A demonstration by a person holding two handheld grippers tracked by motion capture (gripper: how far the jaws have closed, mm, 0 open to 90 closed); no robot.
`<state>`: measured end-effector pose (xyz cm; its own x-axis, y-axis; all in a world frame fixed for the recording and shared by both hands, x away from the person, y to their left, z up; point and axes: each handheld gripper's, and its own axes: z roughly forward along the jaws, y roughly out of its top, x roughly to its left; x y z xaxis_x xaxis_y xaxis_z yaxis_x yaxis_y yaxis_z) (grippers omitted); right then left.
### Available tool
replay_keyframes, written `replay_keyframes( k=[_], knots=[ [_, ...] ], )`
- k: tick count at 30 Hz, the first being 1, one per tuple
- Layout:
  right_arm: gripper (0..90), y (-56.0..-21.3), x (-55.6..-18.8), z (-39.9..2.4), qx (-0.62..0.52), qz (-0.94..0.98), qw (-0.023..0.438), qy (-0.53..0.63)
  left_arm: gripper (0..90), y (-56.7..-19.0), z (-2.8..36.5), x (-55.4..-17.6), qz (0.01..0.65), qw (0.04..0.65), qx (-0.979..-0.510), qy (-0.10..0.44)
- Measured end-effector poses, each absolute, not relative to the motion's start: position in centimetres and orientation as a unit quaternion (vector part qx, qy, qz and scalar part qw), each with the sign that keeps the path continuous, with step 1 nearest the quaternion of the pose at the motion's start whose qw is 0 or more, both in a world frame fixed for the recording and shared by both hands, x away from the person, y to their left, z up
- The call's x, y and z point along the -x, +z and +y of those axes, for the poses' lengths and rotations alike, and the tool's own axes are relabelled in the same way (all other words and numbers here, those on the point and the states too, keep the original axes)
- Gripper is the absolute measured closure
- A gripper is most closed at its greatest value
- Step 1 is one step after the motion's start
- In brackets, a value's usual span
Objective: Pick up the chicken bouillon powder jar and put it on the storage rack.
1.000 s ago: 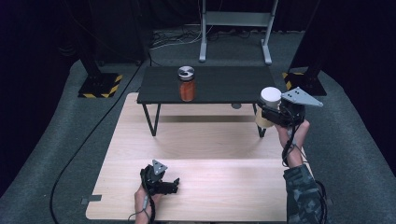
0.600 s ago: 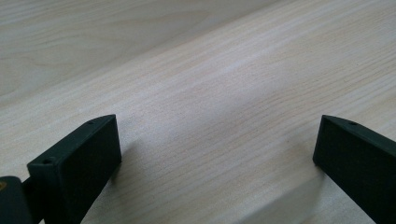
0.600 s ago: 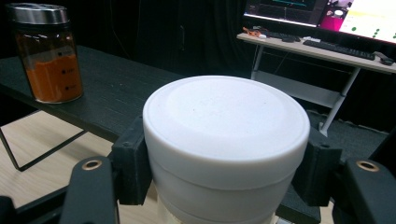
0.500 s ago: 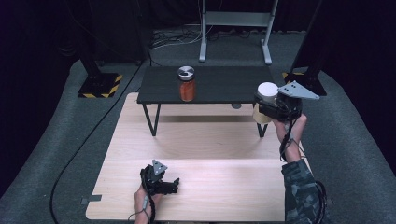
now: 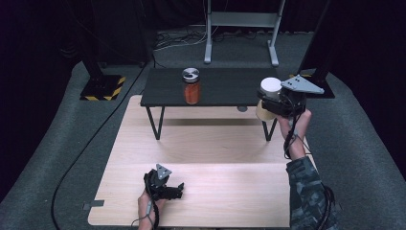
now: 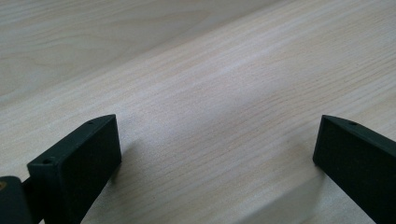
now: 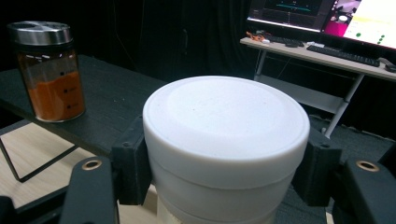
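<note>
- I take the black shelf point(image 5: 215, 86) as the landmark for all places given here.
- My right gripper point(image 5: 273, 103) is clenched on the white-lidded jar point(image 5: 269, 98); in the right gripper view both jaws press the jar point(image 7: 226, 140) just under its lid.
- The jar hangs upright in the air at the right end of the shelf, beside its front edge and not touching it.
- 1 spice jar point(image 5: 191, 86) with orange contents and a metal cap stands upright on the shelf, near its middle.
- My left gripper point(image 5: 165, 184) lies released on the wooden table point(image 5: 215, 201), well in front of the shelf; its jaws stand wide apart with nothing between them.
- Judged progress: pick-up is done and the jar is secure. Left to do: carry it over the shelf, set it down beside the spice jar, then release.
</note>
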<state>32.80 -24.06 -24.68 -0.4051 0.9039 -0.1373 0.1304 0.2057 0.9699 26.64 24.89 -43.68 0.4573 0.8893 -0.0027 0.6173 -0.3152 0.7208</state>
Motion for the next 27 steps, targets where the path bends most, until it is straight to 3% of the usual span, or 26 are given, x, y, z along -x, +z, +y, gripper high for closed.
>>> replay_keyframes(
  k=[27],
  knots=[
    [33.0,-22.9,-35.5,-22.5,-0.39,0.673,0.385,0.496,0.5,-43.7,24.9,-26.6,0.48,0.335,-0.785,0.203]
  ],
)
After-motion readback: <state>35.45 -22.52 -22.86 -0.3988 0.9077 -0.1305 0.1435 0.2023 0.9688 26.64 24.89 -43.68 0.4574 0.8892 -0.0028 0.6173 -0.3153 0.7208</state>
